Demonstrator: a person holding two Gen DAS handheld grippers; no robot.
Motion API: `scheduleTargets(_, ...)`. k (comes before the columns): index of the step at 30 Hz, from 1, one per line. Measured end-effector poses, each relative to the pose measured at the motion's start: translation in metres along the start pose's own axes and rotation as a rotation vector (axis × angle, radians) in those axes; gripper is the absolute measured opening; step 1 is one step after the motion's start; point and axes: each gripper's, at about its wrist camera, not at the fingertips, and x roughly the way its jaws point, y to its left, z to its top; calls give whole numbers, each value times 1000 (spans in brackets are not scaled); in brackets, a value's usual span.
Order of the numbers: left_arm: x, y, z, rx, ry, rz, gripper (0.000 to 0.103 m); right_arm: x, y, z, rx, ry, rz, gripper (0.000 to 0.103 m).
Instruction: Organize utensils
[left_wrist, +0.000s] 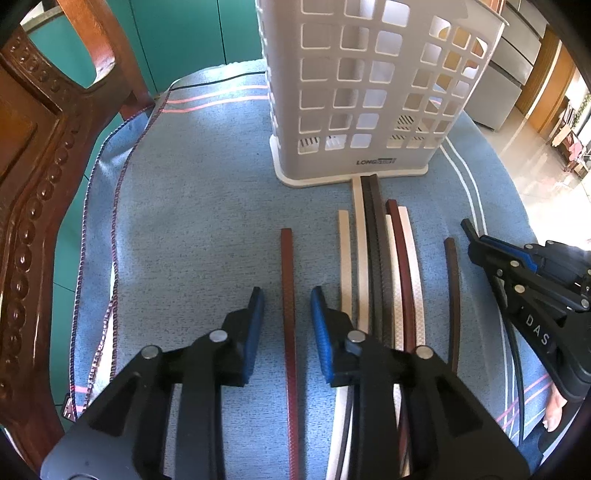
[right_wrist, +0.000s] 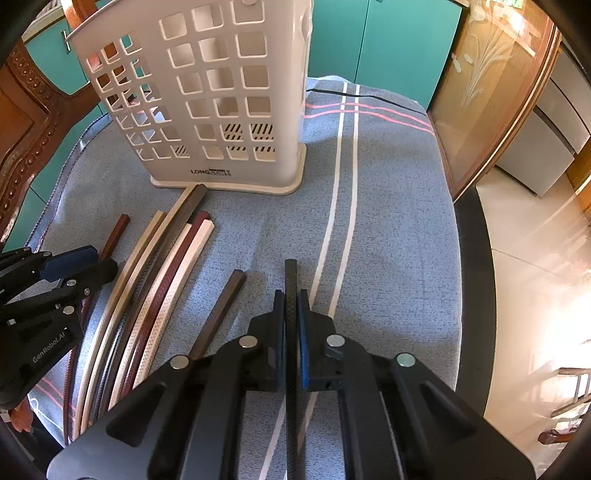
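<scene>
A white perforated holder (left_wrist: 365, 92) stands upright on the blue cloth; it also shows in the right wrist view (right_wrist: 221, 99). Several chopsticks, cream, brown and black (left_wrist: 376, 258), lie side by side in front of it, also seen from the right (right_wrist: 159, 280). My left gripper (left_wrist: 286, 299) is open, its fingers on either side of a lone reddish-brown chopstick (left_wrist: 288, 280) lying on the cloth. My right gripper (right_wrist: 291, 299) is shut on a black chopstick (right_wrist: 290, 280), which sticks out forward past the fingertips. A dark brown chopstick (right_wrist: 221, 310) lies just left of it.
A carved wooden chair (left_wrist: 40, 177) stands at the left edge of the cloth-covered table (left_wrist: 192, 206). Teal cabinet doors (right_wrist: 384, 40) are behind the table. A glass-panelled wooden door (right_wrist: 491, 85) and tiled floor (right_wrist: 532, 280) lie to the right.
</scene>
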Motion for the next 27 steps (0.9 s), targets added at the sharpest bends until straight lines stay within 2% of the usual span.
scheduleTargets(3,0,1,0,-2,0,-7,25,-1,0,-1,1,-2,4,7)
scheduleTargets(7,0,-1,-1,5,-3,-13,9,-2,-2,-1,5,-5,15,7)
scheduleTargets(8,-1,-1,-1,4,-4,-15,8,-2,-3,-1,6,-5,16,7)
scheduleTargets(27,-9,1,-1,-11,-30,-41,7,-10,-8,1,28,-39,41,7)
